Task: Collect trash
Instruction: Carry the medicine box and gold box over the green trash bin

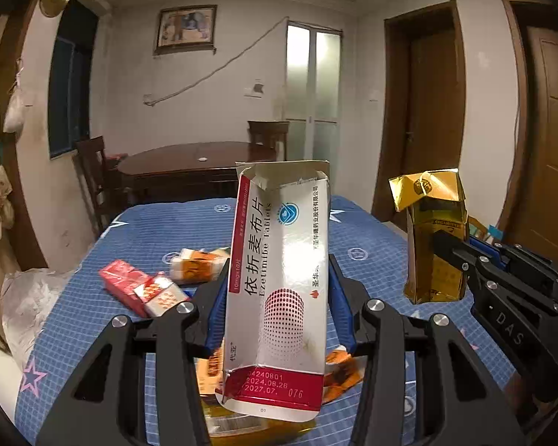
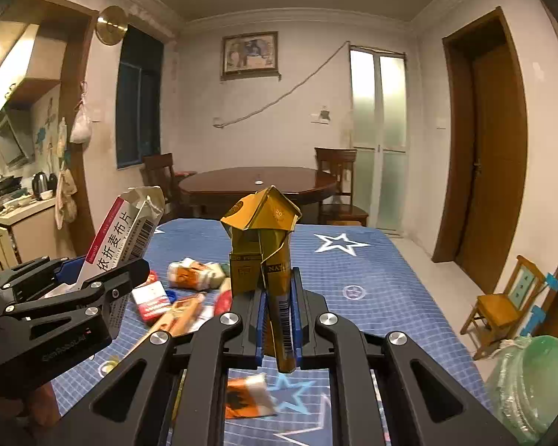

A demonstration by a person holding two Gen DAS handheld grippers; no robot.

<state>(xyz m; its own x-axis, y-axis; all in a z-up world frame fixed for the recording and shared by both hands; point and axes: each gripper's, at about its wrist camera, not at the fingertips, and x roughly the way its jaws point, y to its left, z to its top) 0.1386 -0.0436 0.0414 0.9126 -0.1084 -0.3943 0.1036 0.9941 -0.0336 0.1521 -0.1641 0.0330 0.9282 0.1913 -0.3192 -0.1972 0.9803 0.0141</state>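
A tall white-and-red medicine box [image 1: 279,282] stands upright with its top torn open, and my left gripper [image 1: 277,267] is shut on it, blue pads pressing both sides. A crumpled gold cigarette pack [image 2: 260,256] is pinched upright in my right gripper [image 2: 279,286]. Both are lifted above the blue star-patterned tablecloth [image 2: 372,271]. From the left wrist, the gold pack [image 1: 433,245] and right gripper [image 1: 441,245] show at the right. From the right wrist, the medicine box [image 2: 119,238] and left gripper [image 2: 108,264] show at the left. Loose packs lie below: a red one [image 1: 137,290] and an orange-white one [image 1: 197,264].
More litter lies on the cloth, including an orange-white pack [image 2: 247,396] under my right gripper. A green plastic bag [image 2: 532,383] sits low right and a white bag [image 1: 29,304] hangs off the left table edge. A small wooden chair [image 2: 502,304] stands on the floor; a dark round table [image 2: 256,182] stands beyond.
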